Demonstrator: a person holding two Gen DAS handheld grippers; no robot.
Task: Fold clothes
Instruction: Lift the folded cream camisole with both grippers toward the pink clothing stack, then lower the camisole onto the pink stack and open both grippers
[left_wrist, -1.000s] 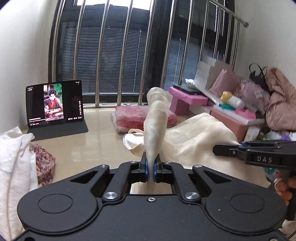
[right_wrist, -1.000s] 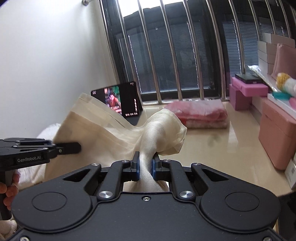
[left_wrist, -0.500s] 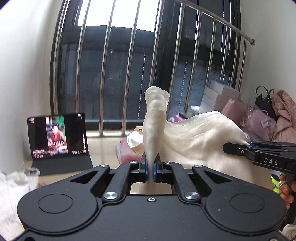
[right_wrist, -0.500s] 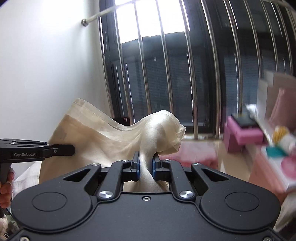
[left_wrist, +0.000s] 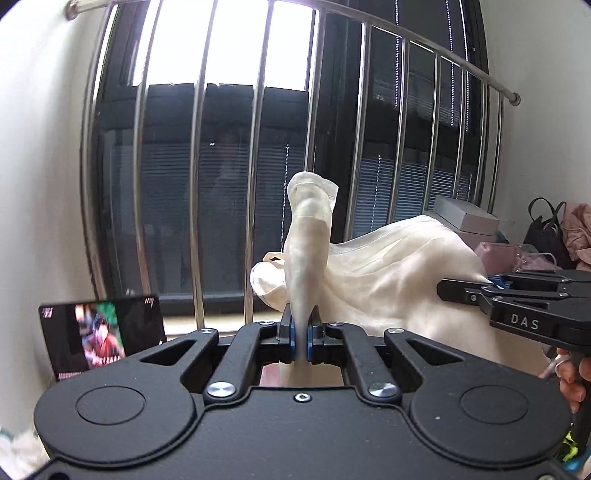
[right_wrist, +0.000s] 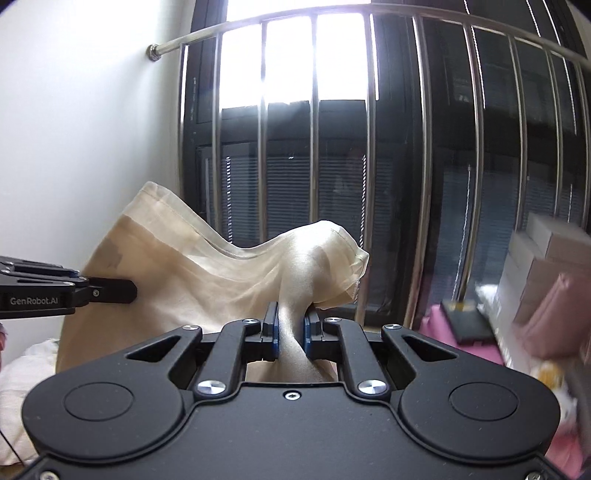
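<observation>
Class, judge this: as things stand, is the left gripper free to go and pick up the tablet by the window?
Probably not. The left gripper is shut on the cream garment, which the right gripper also clamps, so it would have to let go first. The tablet itself stands unobstructed.

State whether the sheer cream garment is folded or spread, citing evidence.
Spread, not folded: the sheer cream garment hangs stretched between the left gripper and right gripper, each clamped on a bunched corner.

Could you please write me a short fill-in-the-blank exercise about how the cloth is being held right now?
1. The left tongs are shut on the ___ cloth.
2. The right tongs are ___ on the same cloth.
3. Behind the cloth, metal ___ cover the window.
4. Low on the left in the left wrist view stands a lit ___.

Missing words: cream; shut; bars; tablet
</observation>
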